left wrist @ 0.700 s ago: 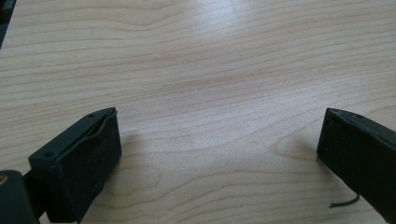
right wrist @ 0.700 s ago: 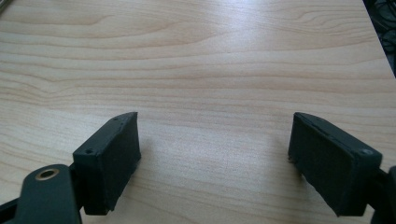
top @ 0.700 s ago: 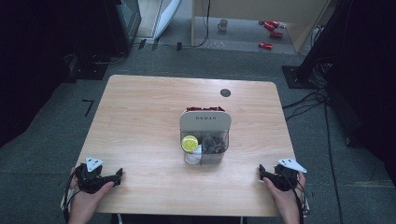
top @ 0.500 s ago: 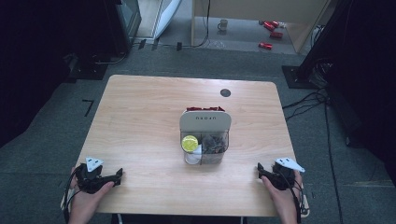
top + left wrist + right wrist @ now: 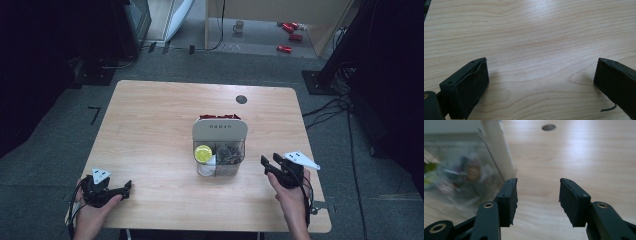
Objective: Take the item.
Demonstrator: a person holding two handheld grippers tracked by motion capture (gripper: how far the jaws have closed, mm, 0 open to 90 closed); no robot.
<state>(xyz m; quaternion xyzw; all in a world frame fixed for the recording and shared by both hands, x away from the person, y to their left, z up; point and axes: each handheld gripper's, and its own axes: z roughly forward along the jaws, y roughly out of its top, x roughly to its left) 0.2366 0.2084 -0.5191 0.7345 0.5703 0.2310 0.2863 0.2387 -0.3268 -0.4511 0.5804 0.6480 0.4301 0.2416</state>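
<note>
Worktop (image 5: 150, 130): pale wood grain, with a dark round grommet hole (image 5: 241, 99) near the far edge.

Container (image 5: 220, 147): stands upright near the middle of the worktop, slightly toward the near side. The rear panel is cream-coloured and carries small dark lettering; it may read "UEOSU", but the characters are too small to be sure. The front section is clear plastic, divided into compartments. A yellow-green round item (image 5: 203, 153) sits in the left compartment, and dark crumpled packets (image 5: 229, 152) in the right one. Something red (image 5: 219, 116) shows just behind the top edge of the cream panel.

Left claw (image 5: 127, 186): held in the left hand (image 5: 92, 215) at the near left corner, resting low on the worktop, well apart from the container. In the left gripper view the jaws stand wide apart over bare wood.

Right claw (image 5: 266, 162): held in the right hand (image 5: 290, 192), near the container's right side but not touching it. In the right gripper view the jaws are parted with nothing between them; the container's blurred clear wall lies to the left of them.
</note>
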